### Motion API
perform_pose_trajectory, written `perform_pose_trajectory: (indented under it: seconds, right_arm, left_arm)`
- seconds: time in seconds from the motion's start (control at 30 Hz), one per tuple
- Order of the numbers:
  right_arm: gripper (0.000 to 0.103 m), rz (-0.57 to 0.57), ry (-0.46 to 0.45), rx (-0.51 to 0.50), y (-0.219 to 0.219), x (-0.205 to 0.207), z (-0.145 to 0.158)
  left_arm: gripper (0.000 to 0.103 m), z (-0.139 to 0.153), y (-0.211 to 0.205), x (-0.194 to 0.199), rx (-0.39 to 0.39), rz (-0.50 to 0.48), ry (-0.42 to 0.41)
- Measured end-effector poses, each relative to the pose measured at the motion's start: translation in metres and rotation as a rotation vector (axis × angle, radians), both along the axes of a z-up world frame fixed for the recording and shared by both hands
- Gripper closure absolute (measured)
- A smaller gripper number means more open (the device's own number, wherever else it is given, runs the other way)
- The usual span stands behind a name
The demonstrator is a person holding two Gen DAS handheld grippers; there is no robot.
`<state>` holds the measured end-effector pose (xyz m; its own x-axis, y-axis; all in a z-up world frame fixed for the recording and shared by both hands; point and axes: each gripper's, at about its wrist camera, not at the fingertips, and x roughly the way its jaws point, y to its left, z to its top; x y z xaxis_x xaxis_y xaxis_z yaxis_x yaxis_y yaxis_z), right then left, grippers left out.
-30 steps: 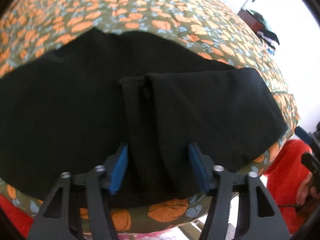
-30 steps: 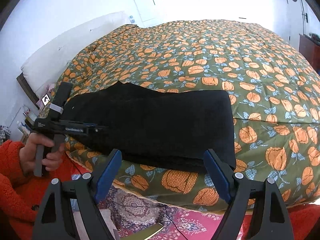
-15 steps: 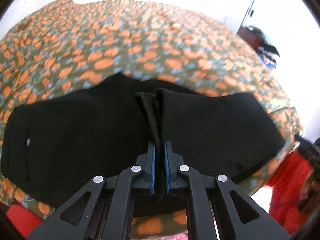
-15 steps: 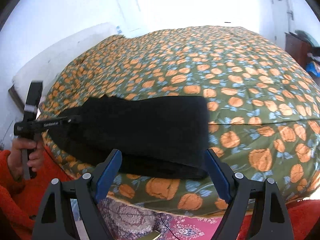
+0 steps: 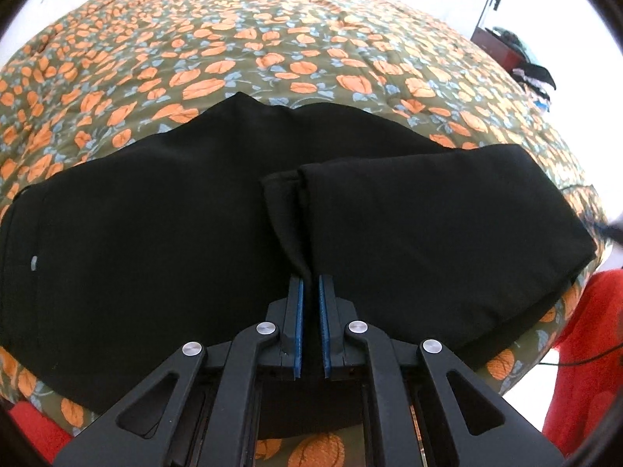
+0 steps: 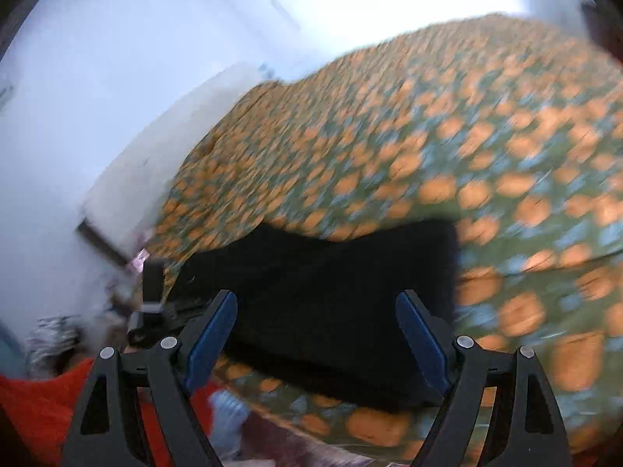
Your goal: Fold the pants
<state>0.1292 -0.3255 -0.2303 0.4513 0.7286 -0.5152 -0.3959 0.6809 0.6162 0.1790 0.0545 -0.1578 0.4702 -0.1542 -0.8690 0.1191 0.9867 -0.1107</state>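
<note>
1. Two layers of the black pants are seen on the bed, the leg ends folded over.
2. A second ago the left gripper was spread around the hem; now its jaws are clenched on that fabric.
3. The right gripper is held released, jaws wide apart, swung nearer amid blur.
4. The next fold is judged ready to be lifted.

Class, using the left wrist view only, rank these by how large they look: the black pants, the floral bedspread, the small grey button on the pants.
1. floral bedspread and black pants: alike; nearness enlarges the pants, so unranked.
2. grey button: clearly smallest.
</note>
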Motion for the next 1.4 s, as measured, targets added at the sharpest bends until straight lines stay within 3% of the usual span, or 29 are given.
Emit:
perform_pose_trajectory:
  seconds: [0.03,0.1,0.17,0.23,0.3,0.4,0.5,0.6,0.67,0.73,0.9,1.0,1.13,1.23,1.3,1.4]
  right_arm:
    - [0.024,0.019,0.088,-0.073,0.009,0.007,-0.024]
    - [0.047,-0.005,0.27,-0.234,0.014,0.016,-0.073]
    - [0.048,-0.031,0.252,-0.2,0.005,0.014,-0.071]
    - [0.048,-0.059,0.224,-0.194,0.001,0.02,-0.046]
    - [0.048,-0.059,0.127,-0.201,0.005,0.032,-0.014]
    - [0.046,-0.055,0.064,-0.21,0.017,0.054,0.009]
    - [0.037,-0.067,0.113,-0.23,0.026,0.079,-0.013]
    - [0.045,-0.092,0.274,-0.317,0.021,0.1,-0.075]
    - [0.045,-0.114,0.228,-0.309,0.019,0.092,-0.066]
    - [0.045,-0.133,0.186,-0.309,0.016,0.078,-0.045]
    - [0.032,-0.104,0.005,-0.28,0.018,0.013,0.002]
    - [0.027,-0.068,-0.024,-0.263,0.027,-0.017,-0.001]
    - [0.025,-0.053,0.086,-0.374,0.034,-0.025,-0.041]
    - [0.024,-0.119,-0.059,-0.462,0.026,-0.033,-0.015]
    - [0.009,-0.194,-0.186,-0.575,0.018,-0.041,0.008]
    - [0.006,-0.192,-0.253,-0.727,0.015,-0.049,0.012]
  left_arm:
    - [0.095,-0.001,0.001,0.0,-0.009,-0.003,0.001]
    - [0.095,-0.002,0.0,-0.001,-0.006,-0.002,0.0]
    - [0.094,-0.002,0.0,-0.002,-0.012,-0.001,-0.002]
    - [0.094,-0.004,0.002,0.0,-0.026,0.009,0.003]
    - [0.093,-0.005,0.002,0.001,-0.028,0.014,0.007]
    - [0.092,-0.006,0.002,0.001,-0.026,0.019,0.006]
    - [0.088,-0.008,0.004,0.0,-0.026,0.028,0.007]
    - [0.083,-0.011,0.004,-0.002,-0.028,0.025,0.013]
    - [0.074,-0.009,0.003,-0.004,-0.025,0.017,0.012]
    - [0.058,-0.007,0.002,-0.006,-0.016,0.019,0.003]
    - [0.05,-0.005,0.01,-0.003,-0.051,0.048,0.013]
    - [0.046,-0.003,0.013,-0.002,-0.064,0.063,0.011]
    - [0.043,0.0,0.016,-0.005,-0.064,0.067,-0.001]
    - [0.042,0.011,0.025,-0.012,-0.098,0.096,-0.037]
    - [0.035,0.02,0.029,-0.015,-0.122,0.112,-0.078]
    - [0.03,0.022,0.025,-0.014,-0.112,0.108,-0.09]
